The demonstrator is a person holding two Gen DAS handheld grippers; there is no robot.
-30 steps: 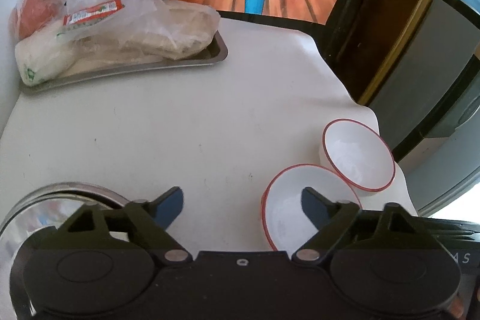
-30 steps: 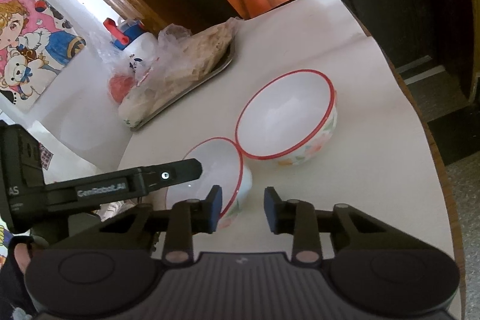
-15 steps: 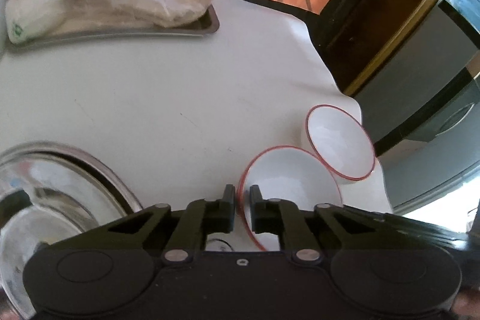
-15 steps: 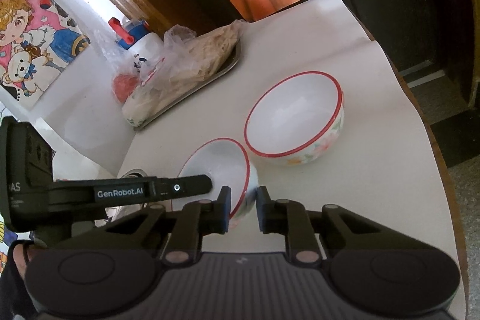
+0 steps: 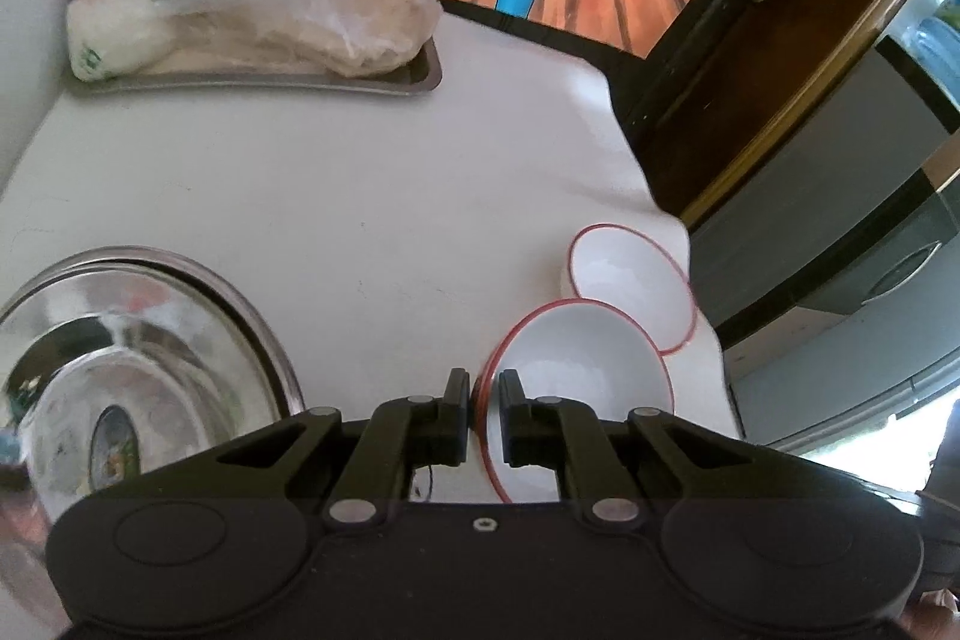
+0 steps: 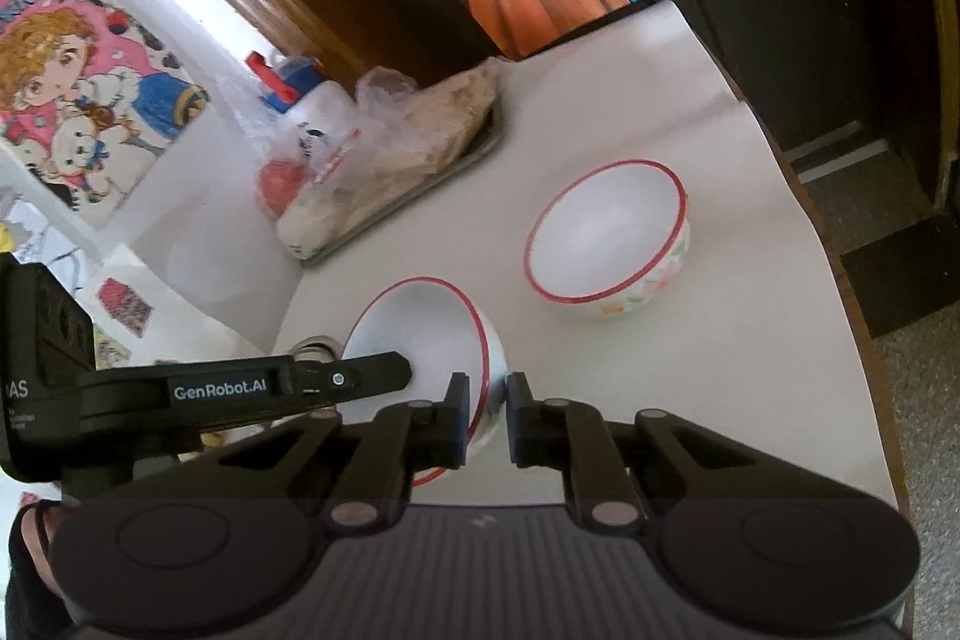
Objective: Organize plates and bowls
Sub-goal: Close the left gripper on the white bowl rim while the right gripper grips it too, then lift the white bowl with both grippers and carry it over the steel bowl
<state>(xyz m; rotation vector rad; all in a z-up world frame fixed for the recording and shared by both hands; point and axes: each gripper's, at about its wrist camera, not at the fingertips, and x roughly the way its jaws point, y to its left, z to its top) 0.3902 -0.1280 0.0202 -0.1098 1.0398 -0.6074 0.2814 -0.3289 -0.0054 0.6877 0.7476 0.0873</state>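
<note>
Clamping now: left gripper [image 5: 481,396] and right gripper [image 6: 485,396], apart a second ago, both pinch near bowl [image 6: 429,340] rim (far bowl [image 6: 606,232] unmoved).

You had bare table [image 5: 372,196] ahead to pass over; the loaded tray [image 5: 384,81] blocked the back, steel basins [image 5: 144,340] the left, a bowl [image 6: 606,232] the right.

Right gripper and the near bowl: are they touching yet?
Touching. The right wrist view shows the right gripper with its fingers closed on the rim of the near bowl, one pad inside the wall and one outside.
</note>
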